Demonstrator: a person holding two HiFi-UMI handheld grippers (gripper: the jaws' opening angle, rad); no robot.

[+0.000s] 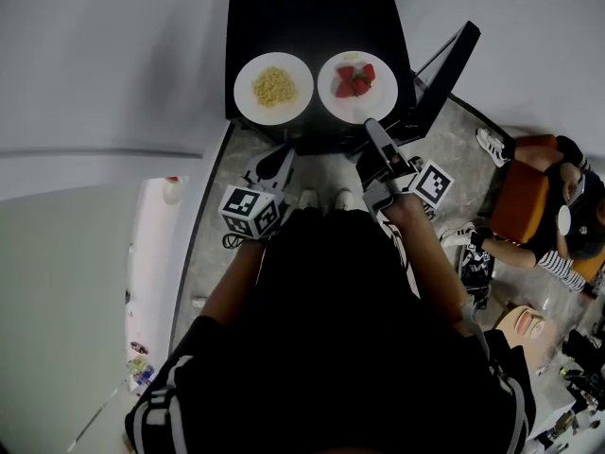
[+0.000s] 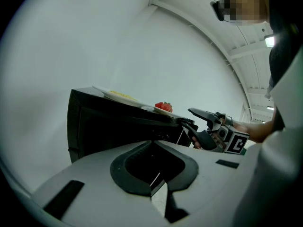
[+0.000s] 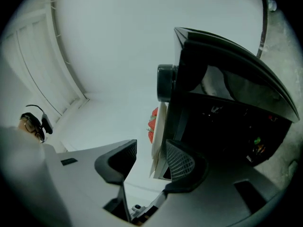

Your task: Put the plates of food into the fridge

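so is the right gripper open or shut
Open: the right gripper has its jaws wide apart, either side of the strawberry plate rim, not clamped on it.

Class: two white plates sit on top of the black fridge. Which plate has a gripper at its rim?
The strawberry plate, on the right: the right gripper has its open fingers either side of the rim. The plate of yellow food has none.

Head view steeply downward; both gripper views low, near, edge-on; common ground: strawberry plate (image 1: 357,87)
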